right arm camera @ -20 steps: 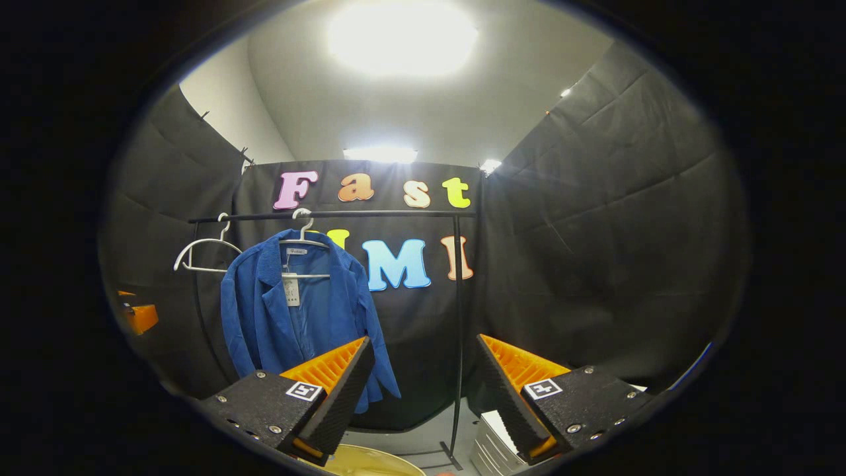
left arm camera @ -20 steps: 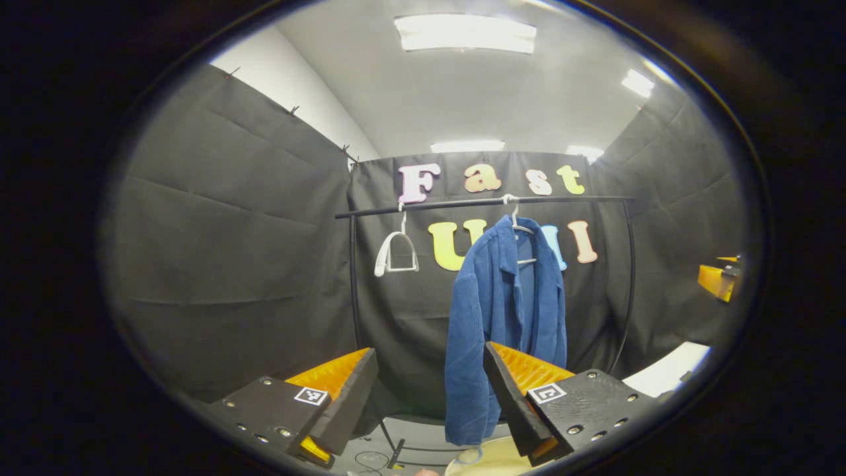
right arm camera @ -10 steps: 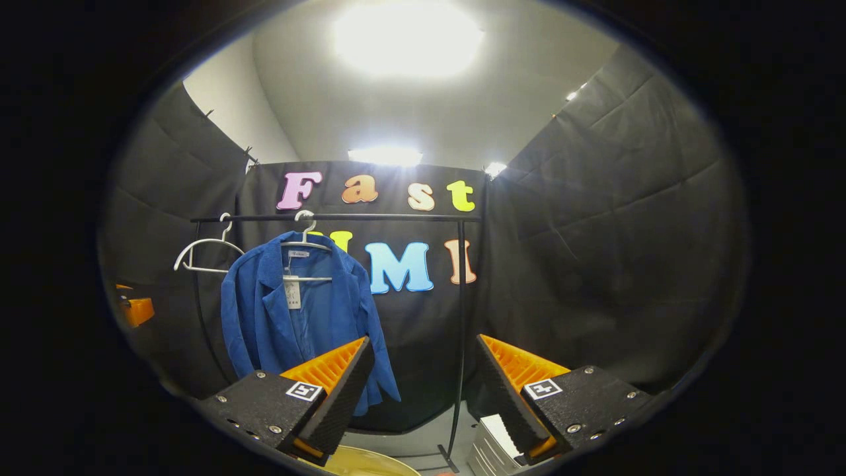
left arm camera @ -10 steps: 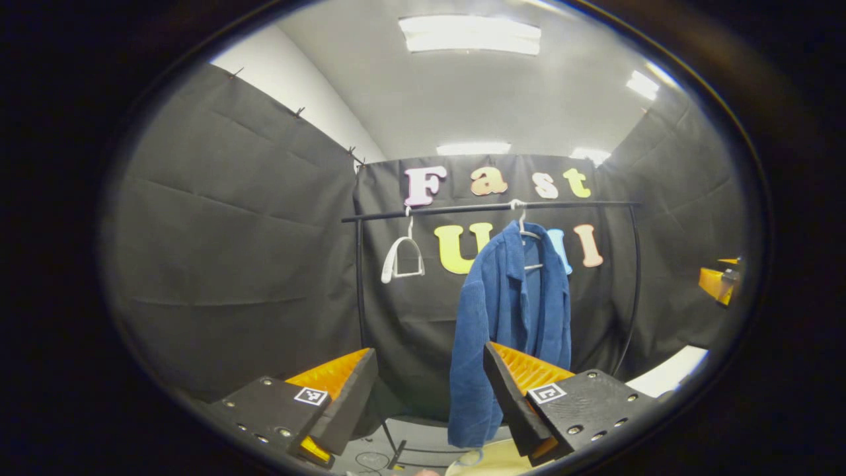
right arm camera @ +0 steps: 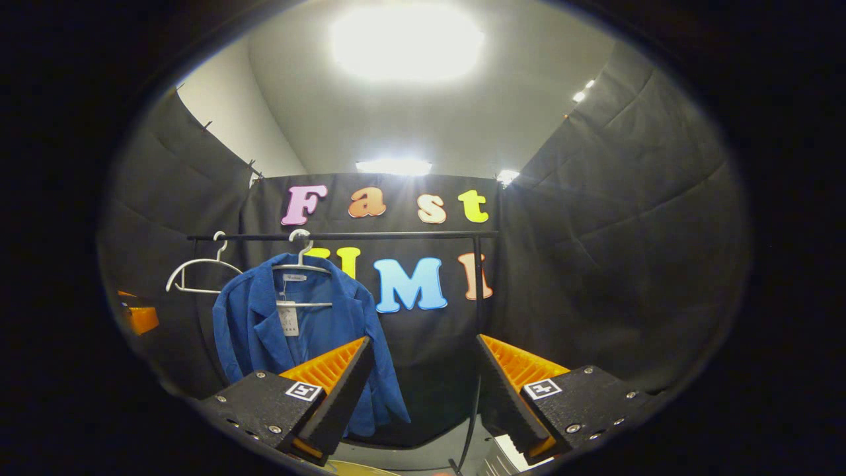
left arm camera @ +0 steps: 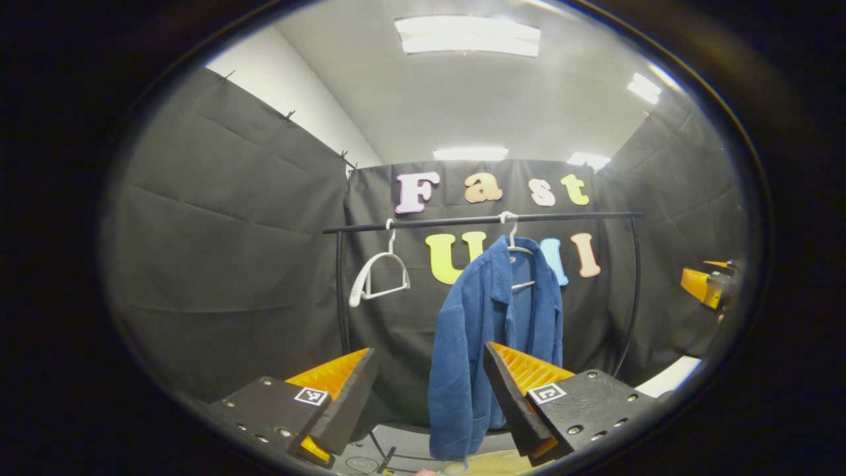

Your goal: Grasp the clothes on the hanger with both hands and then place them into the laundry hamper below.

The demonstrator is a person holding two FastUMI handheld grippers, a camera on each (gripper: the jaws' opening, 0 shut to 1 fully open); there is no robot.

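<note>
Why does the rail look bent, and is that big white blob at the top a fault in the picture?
In the right gripper view, the ceiling light is overexposed into a featureless glare; in the left gripper view, the ceiling light panel keeps its outline. The fisheye lens bows the clothes rail and wall seams in both views. The blue jacket stays sharp and evenly lit.

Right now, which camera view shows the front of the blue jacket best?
The right gripper view: the blue jacket faces it, with both lapels, the open front and the white tag visible. The left gripper view sees the jacket nearly edge-on, one sleeve foremost.
</note>
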